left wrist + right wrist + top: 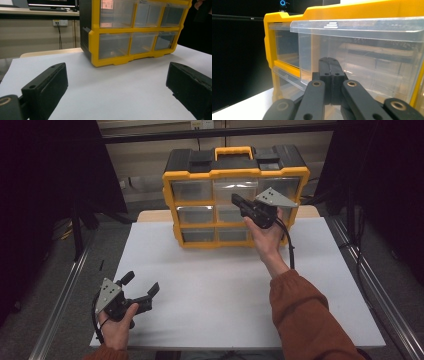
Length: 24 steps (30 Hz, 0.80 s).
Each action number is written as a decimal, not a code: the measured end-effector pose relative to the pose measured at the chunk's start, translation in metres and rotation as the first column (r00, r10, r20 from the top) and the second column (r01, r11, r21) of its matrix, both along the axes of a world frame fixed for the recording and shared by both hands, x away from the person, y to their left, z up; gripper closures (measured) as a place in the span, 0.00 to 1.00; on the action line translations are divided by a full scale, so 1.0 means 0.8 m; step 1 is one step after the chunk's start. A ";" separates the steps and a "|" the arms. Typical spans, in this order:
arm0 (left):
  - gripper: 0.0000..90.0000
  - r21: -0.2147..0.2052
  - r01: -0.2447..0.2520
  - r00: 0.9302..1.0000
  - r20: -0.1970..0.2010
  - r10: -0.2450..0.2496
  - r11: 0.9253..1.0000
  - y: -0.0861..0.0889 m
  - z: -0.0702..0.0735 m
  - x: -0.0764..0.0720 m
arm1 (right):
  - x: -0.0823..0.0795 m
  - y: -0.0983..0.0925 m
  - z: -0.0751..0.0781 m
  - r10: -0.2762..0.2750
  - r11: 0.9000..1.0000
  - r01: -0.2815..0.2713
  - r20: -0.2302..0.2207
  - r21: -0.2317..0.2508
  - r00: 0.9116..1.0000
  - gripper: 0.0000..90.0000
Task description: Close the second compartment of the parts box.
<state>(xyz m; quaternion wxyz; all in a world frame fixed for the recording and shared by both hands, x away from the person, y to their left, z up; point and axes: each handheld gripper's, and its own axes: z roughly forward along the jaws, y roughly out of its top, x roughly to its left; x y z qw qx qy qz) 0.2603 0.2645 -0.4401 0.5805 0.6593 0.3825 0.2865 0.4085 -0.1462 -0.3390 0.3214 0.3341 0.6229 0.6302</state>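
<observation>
Left tool (141, 287) agape, right tool (235, 199) closed

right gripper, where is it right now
In the high view the right gripper is raised at the yellow drawer cabinet's front, jaws together against the middle column's clear drawer.

overhead forward-down, both tool views facing organizer (235, 195)

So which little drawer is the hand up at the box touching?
Find the yellow and black drawer box standing at the far side of the white table. Look at its top row of clear drawers. The right gripper sits shut against the middle drawer, the only one sticking out past its neighbours.
</observation>
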 end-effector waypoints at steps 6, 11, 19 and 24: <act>0.04 0.002 0.000 1.000 -0.004 0.000 1.000 0.000 0.000 0.000 | 0.003 0.001 0.001 -0.008 1.000 0.008 -0.001 -0.008 1.000 1.00; 0.04 0.008 0.007 1.000 -0.003 -0.007 1.000 0.000 0.000 0.000 | 0.007 0.000 0.001 -0.014 1.000 0.014 -0.002 -0.009 1.000 1.00; 0.04 0.008 0.007 1.000 -0.003 -0.007 1.000 0.000 0.000 0.000 | 0.011 -0.001 0.001 -0.019 1.000 0.019 -0.007 -0.015 1.000 1.00; 0.04 -0.012 0.000 1.000 -0.001 0.000 1.000 -0.001 0.000 0.000 | 0.015 0.000 0.002 -0.028 1.000 0.028 -0.011 -0.011 1.000 1.00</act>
